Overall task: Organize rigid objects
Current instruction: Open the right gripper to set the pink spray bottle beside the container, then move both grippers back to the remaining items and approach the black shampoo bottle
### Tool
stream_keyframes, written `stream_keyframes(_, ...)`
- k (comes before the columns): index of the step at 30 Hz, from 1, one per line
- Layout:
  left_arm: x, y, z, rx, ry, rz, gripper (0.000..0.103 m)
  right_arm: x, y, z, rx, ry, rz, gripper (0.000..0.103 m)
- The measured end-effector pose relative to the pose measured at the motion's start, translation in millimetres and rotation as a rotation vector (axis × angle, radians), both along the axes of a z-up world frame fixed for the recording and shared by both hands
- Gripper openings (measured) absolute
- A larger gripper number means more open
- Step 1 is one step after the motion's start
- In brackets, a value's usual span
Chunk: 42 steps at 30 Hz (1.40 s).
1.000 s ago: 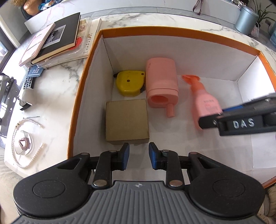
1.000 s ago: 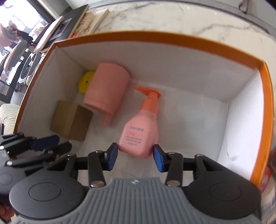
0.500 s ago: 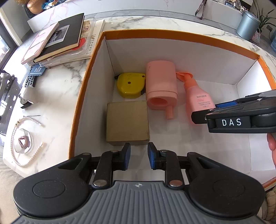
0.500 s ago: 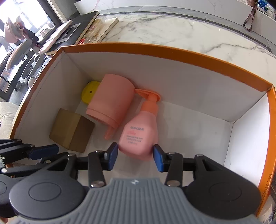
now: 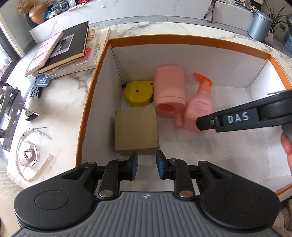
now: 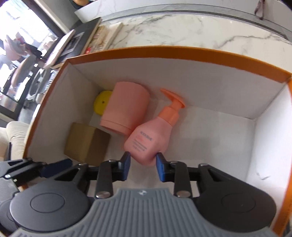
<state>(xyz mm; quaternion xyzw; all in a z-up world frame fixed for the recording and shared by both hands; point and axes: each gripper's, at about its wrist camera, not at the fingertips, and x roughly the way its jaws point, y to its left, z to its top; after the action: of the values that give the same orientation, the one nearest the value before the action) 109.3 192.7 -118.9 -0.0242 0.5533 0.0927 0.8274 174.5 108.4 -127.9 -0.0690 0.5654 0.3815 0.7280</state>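
**Placing the pump bottle in the box**

Our left gripper [image 5: 147, 165] hangs empty, jaws narrow, above the brown box [image 5: 136, 131]. Our right gripper [image 6: 142, 165] is closing on the pink pump bottle [image 6: 150, 141], which leans against the pink cup [image 6: 126, 109] inside the orange box [image 6: 182, 52]. Next, probably: settle it flat beside the cup and let go.

I see marble counter [image 5: 69, 102] around 9 o'clock | book stack [image 5: 60, 52] at 10 | pearl headband [image 5: 31, 155] with clear pink-centred trinket [image 5: 29, 156] at 8 | grey canister [image 5: 259, 25] at 1 | copper vase [image 5: 36, 15] at 11 | dark strap [image 5: 209, 11] at 12 | black metal bracket [image 5: 9, 113] at 9
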Motion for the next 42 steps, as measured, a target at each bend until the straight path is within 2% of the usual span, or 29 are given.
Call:
stream_keyframes(6, -2, -1, 1, -0.002, -0.008, -0.001, 0.030, -3, 4, 0, -0.002, -0.021, 0.037, 0.029)
stream_keyframes(14, -5, -1, 5, -0.002, -0.023, 0.011, 0.030, -3, 2, 3, -0.035, -0.061, 0.019, 0.033)
stream_keyframes(20, -6, -2, 12, 0.004, -0.043, 0.005, 0.030, -4, -3, 7, -0.039, -0.086, 0.008, 0.031)
stream_keyframes(28, -14, -17, 37, -0.003, -0.104, -0.023, 0.030, -16, -15, 29, 0.002, -0.125, 0.016, 0.031)
stream_keyframes(34, -24, -50, 71, -0.068, -0.222, -0.107, 0.030, -35, -56, 62, 0.112, -0.186, -0.031, 0.034)
stream_keyframes(38, -29, -84, 91, -0.133, -0.294, -0.207, 0.030, -39, -101, 81, 0.167, -0.221, -0.104, 0.036)
stream_keyframes(42, -32, -123, 101, -0.172, -0.330, -0.299, 0.030, -36, -154, 93, 0.188, -0.254, -0.181, 0.037)
